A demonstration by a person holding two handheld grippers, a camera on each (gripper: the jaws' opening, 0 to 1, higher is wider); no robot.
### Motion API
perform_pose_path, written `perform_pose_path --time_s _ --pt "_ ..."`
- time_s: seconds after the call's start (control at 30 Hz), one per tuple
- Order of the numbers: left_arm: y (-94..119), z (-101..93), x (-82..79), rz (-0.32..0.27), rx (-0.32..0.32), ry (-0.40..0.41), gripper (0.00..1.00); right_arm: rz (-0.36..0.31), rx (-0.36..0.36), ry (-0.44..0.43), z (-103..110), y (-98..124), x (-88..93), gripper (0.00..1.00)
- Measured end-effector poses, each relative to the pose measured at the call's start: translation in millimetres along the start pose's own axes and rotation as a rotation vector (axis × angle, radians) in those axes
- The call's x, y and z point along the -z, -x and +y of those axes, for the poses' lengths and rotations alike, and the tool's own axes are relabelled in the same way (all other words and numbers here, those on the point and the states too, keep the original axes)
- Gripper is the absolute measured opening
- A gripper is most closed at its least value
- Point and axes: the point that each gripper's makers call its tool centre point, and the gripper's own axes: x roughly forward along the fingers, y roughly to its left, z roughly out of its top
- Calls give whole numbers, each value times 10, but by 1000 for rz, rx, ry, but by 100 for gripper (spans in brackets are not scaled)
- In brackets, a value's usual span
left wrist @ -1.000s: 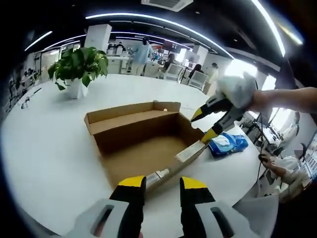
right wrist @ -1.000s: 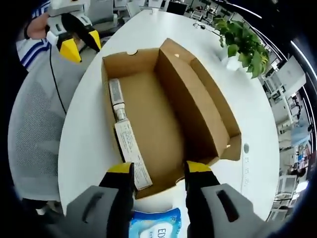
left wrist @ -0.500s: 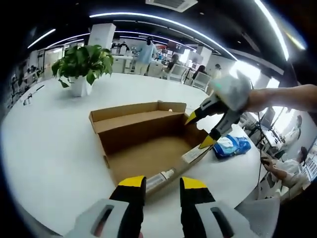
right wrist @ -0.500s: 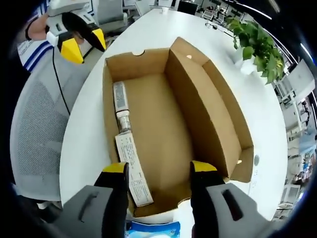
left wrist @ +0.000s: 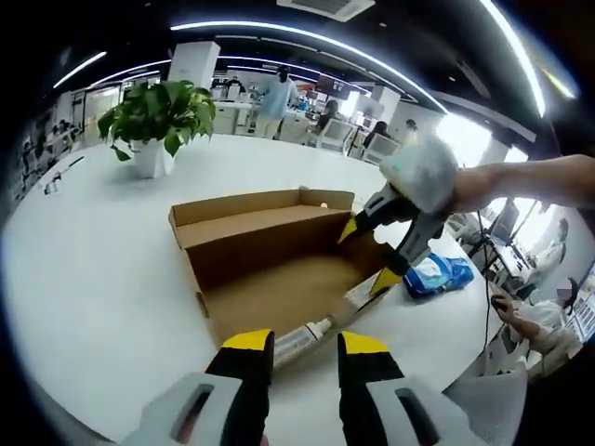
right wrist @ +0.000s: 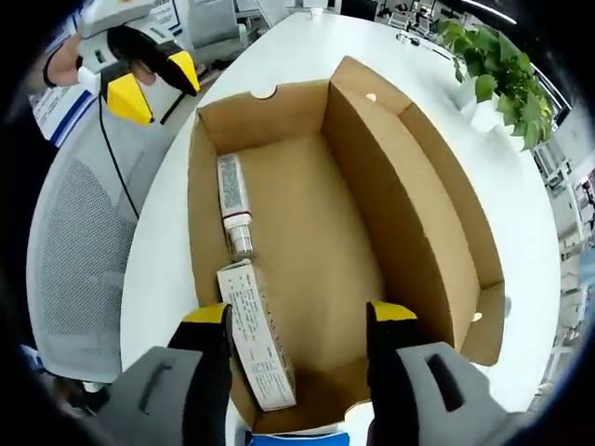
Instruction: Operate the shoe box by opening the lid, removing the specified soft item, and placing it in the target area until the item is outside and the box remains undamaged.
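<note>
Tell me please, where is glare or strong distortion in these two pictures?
Left gripper view: the window behind the right tool is blown out white, and ceiling lights bend into arcs. Right gripper view: even light, no glare; the fisheye curves the shoe box walls.

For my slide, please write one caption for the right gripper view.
Open right gripper above open cardboard shoe box holding a tube and a small carton.

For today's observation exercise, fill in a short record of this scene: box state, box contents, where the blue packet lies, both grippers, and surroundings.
Box: cardboard shoe box, open, on a white table
Contents: a tube and a small printed carton along one wall
Blue packet: outside the box, on the table
Right gripper: open, over the box's end
Left gripper: open, near the box's side
Surroundings: potted plant on the table
</note>
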Motion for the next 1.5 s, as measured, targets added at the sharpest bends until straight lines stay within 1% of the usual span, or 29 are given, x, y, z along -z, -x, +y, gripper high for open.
perform_pose_path --time_s 0.13,0.2,0.3,0.37,0.43,0.5,0.57,0.67,0.7,0.97,1.1,1.17,1.2,1.23,1.27,1.33,1.37,1.43,1.5 --pt "2 3 -27 -3 -4 0 27 -5 21 18 -49 16 -6 61" --pt "6 -1 -37 -5 -5 1 27 -7 28 15 -59 22 -2 61" --pt "2 -10 -35 -5 -6 2 27 -14 61 12 -120 51 14 59" --pt "0 -11 -31 -5 -6 3 27 -3 72 14 -152 71 53 57" --pt "-4 -19 -23 -4 -6 4 27 8 68 19 -150 82 81 55" --pt "-12 -35 -13 -2 -3 4 27 -2 61 13 -126 96 64 56" --pt "-16 -51 -12 -1 -1 3 27 -56 20 -33 -43 102 -49 59" --pt "-23 -74 -15 1 3 -1 27 -52 16 -22 -29 88 -79 62" --pt "-27 -78 -21 0 4 -2 27 -42 7 -8 4 50 -84 62" --pt "-18 -78 -38 0 5 -7 27 -29 -16 23 80 -77 -191 56" --pt "-8 -58 -31 1 2 -6 27 10 9 82 76 -117 -155 53" --pt "-7 -41 -33 1 1 -6 27 66 36 130 48 -147 -61 51" --pt "-6 -34 -36 0 0 -5 27 72 36 139 52 -158 -48 50" --pt "-8 -33 -39 -1 0 -3 27 60 29 122 77 -183 -55 48" --pt "-8 -31 -43 -1 0 -3 27 62 31 113 69 -183 -49 47" --pt "-5 -28 -52 -4 -2 -3 27 80 52 90 21 -201 3 47" --pt "-5 -24 -56 -5 -2 -2 27 105 60 85 15 -219 74 45" --pt "-7 -12 -63 -6 -2 -1 27 112 54 71 37 -255 133 41" --pt "-6 -17 -64 -8 -1 -1 27 118 55 57 58 -272 173 34"
